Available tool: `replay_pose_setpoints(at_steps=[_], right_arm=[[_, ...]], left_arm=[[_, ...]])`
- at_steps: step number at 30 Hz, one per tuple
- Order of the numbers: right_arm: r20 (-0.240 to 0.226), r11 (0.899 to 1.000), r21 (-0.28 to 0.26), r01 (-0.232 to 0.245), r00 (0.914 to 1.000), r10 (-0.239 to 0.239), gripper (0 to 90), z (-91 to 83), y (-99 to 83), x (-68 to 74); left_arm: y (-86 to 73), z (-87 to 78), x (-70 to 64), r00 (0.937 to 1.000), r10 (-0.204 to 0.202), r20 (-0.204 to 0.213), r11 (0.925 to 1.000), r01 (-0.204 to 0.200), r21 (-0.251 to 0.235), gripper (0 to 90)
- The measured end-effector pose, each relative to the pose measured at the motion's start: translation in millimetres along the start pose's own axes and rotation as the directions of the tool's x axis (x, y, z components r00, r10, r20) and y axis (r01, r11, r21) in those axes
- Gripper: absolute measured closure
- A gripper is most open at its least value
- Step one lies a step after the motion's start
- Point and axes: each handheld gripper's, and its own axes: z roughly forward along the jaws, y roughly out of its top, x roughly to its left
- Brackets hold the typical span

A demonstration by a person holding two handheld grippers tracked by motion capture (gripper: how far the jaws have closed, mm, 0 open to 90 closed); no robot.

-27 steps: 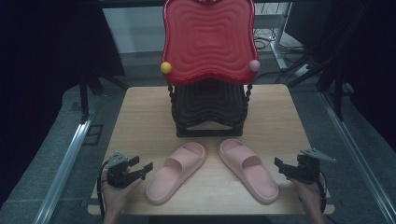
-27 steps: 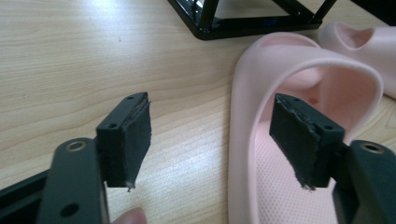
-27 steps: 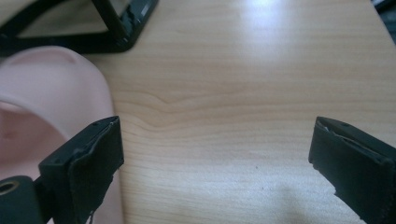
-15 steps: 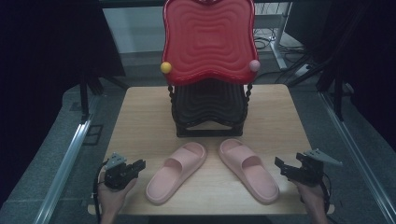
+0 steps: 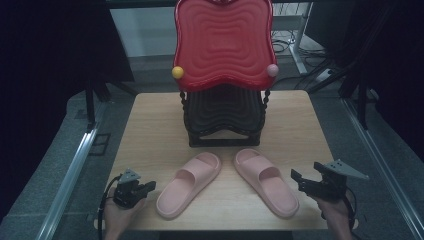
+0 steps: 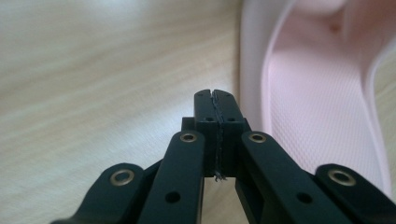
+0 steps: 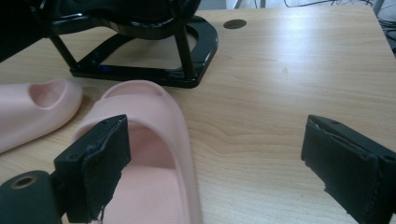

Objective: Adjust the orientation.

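Two pink slippers lie side by side on the wooden table (image 5: 150,130), toes toward the rack. The left slipper (image 5: 189,183) (image 6: 322,102) angles toward my left gripper (image 5: 149,186) (image 6: 215,95), which is shut with nothing between its jaws, just left of that slipper's heel. Over the table's right edge my right gripper (image 5: 301,181) (image 7: 215,163) stands open beside the heel of the right slipper (image 5: 266,181) (image 7: 149,154), touching nothing. Behind the slippers stands a black rack (image 5: 223,117) (image 7: 140,51) with a red wavy top (image 5: 223,42).
A yellow knob (image 5: 177,72) and a pink knob (image 5: 272,70) sit at the red top's lower corners. Metal rails (image 5: 70,175) run along both sides of the table. Cables and stands fill the dark floor behind.
The left hand has drawn back toward the table's front edge and its gripper has shut. The right gripper has barely moved and stays open.
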Motion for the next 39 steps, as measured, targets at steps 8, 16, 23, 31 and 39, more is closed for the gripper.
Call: replay_pose_setpoints(at_steps=[8, 16, 23, 31, 39], right_arm=[[-0.004, 1.000, 0.007, 0.003, 1.0000, -0.003, 8.4, 0.9, -0.3, 2.3], [-0.008, 1.000, 0.006, -0.001, 1.0000, 0.001, 8.8, -1.5, -0.1, 2.8], [-0.004, 1.000, 0.003, -0.006, 1.0000, 0.006, 8.8, -4.9, 1.3, 3.4], [-0.004, 1.000, 0.012, -0.001, 1.0000, 0.001, 8.8, -4.1, 1.1, 6.4], [-0.008, 1.000, 0.022, 0.004, 1.0000, -0.004, 9.1, -4.1, -0.1, 8.1]], left_arm=[[-6.7, 3.6, -16.2, 0.9983, 0.038, 0.043, 0.9990, -0.039, 0.020, 89.5], [-8.9, 7.0, -42.0, 0.9925, 0.076, 0.095, 0.9960, -0.080, 0.039, 89.5], [-4.5, 18.9, -74.5, 0.9780, 0.131, 0.163, 0.9884, -0.141, 0.056, 89.3], [9.0, 41.4, -104.0, 0.9612, 0.173, 0.215, 0.9797, -0.190, 0.062, 88.5], [18.1, 56.8, -119.1, 0.9546, 0.177, 0.240, 0.9803, -0.193, 0.043, 87.6]])
